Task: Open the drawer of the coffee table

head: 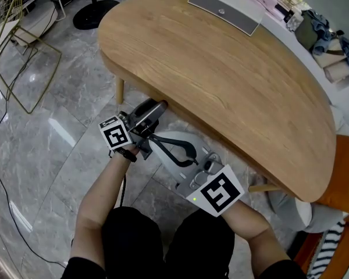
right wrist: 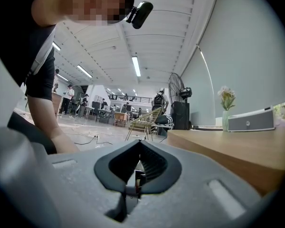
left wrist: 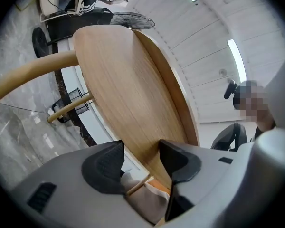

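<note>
Your left tool point(left wrist: 141, 159) is spread at the table point(head: 221, 80) edge, right tool point(right wrist: 139, 146) pressed together; the tabletop hides the drawer.

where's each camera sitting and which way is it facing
Head view: on the head, steeply down at the coffee table; forearms, left tongs, right tongs.
Left gripper view: on the left tongs, looking up along the table's edge; jaws apart.
Right gripper view: on the right tongs, looking level across the room; jaws together.
All share the coffee table.
</note>
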Motion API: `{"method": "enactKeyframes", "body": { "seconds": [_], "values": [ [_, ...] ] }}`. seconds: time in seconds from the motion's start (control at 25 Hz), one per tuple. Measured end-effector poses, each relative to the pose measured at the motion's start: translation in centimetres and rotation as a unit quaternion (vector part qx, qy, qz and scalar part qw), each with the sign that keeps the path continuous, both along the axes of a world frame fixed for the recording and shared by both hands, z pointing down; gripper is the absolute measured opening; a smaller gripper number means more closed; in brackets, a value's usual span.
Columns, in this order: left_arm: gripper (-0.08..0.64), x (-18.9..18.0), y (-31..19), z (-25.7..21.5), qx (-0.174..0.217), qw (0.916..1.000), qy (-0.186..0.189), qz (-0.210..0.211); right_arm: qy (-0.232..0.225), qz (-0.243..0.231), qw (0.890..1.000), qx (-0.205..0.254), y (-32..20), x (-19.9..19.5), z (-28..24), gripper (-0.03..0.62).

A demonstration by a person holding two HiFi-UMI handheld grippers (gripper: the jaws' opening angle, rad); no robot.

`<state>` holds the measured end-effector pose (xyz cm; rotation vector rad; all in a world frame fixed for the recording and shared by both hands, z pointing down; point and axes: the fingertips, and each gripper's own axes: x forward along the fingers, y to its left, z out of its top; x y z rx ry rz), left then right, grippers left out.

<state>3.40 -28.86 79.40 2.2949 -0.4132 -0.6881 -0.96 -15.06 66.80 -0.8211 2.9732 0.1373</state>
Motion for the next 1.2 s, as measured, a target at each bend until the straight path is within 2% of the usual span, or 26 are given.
{"method": "enactKeyframes", "body": {
  "seconds": [0.36,0.68,1.0,1.08,1.2],
  "values": [
    [0.213,-0.7,1.1,-0.2,0.011,0.9997,-0.02,-0.005,0.006,-0.008,1.0,0.0,0.5,-0.8,-0.1,0.005],
    [0.211,-0.8,1.3,0.1,0.005,0.998,-0.061,-0.017,0.012,-0.012,1.0,0.002,1.0,-0.7,-0.2,0.005],
    [0.168,-1.1,1.7,0.6,0.01,0.9963,-0.081,-0.026,0.01,-0.019,1.0,0.004,1.7,-0.5,-0.5,0.005],
    [0.154,-1.2,1.7,0.7,0.009,0.9967,-0.077,-0.025,0.011,-0.019,1.0,0.004,1.7,-0.3,-0.5,0.005],
    [0.171,-1.1,1.6,0.5,0.005,0.9986,-0.047,-0.022,0.011,-0.018,1.0,0.003,1.7,-0.1,-0.4,0.005]
  ]
}}
